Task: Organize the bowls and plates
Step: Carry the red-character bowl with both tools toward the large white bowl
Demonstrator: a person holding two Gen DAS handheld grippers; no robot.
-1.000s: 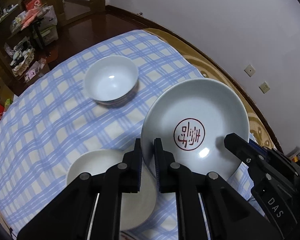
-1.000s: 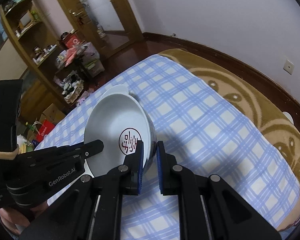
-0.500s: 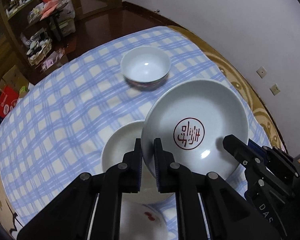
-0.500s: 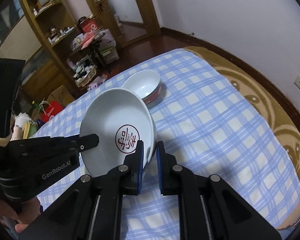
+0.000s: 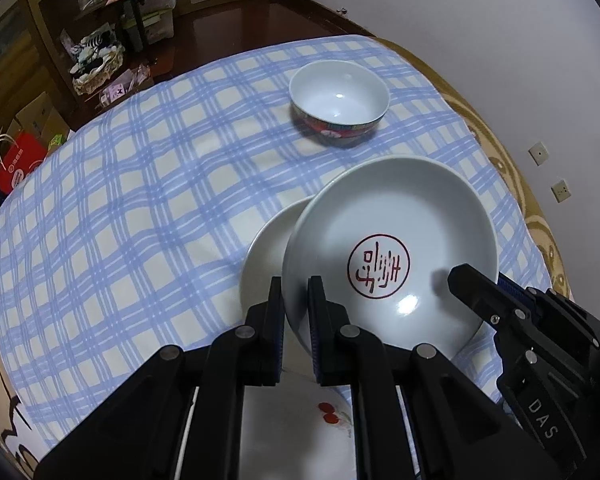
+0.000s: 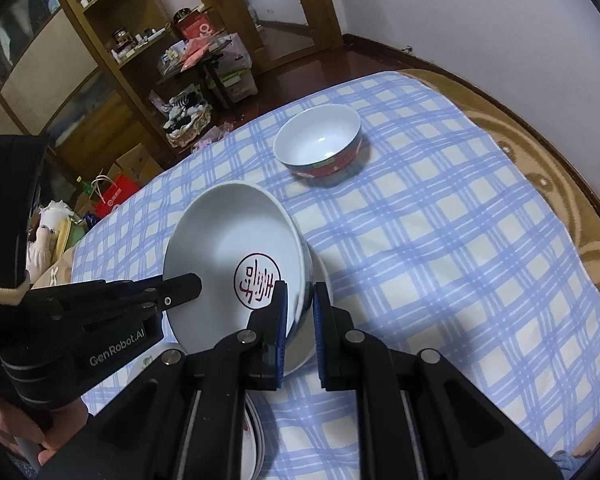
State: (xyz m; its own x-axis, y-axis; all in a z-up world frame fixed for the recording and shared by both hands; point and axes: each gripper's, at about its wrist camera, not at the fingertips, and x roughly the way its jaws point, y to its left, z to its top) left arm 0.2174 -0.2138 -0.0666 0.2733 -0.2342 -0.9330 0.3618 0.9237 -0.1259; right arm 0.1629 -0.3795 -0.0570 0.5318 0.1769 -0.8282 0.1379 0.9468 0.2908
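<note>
Both grippers hold one white plate with a red round seal (image 5: 400, 240), also in the right wrist view (image 6: 228, 248). My left gripper (image 5: 295, 312) is shut on its left rim. My right gripper (image 6: 300, 312) is shut on its right rim. The plate hangs tilted above a plain white plate (image 5: 266, 248) on the checked cloth. A white bowl with a red patterned outside (image 5: 340, 100) stands farther back, also in the right wrist view (image 6: 320, 144). A plate with a red cherry print (image 5: 300, 420) lies just below the left gripper.
The blue checked cloth (image 5: 140, 200) covers a round table with a brown patterned edge (image 6: 560, 168). Shelves, boxes and bags (image 6: 140, 80) stand on the floor beyond the far edge. A white wall (image 5: 460, 20) is to the right.
Both grippers have carried the seal plate back and over the plain white plate. The bowl now sits farther away in both views. The cherry-print plate has come into view.
</note>
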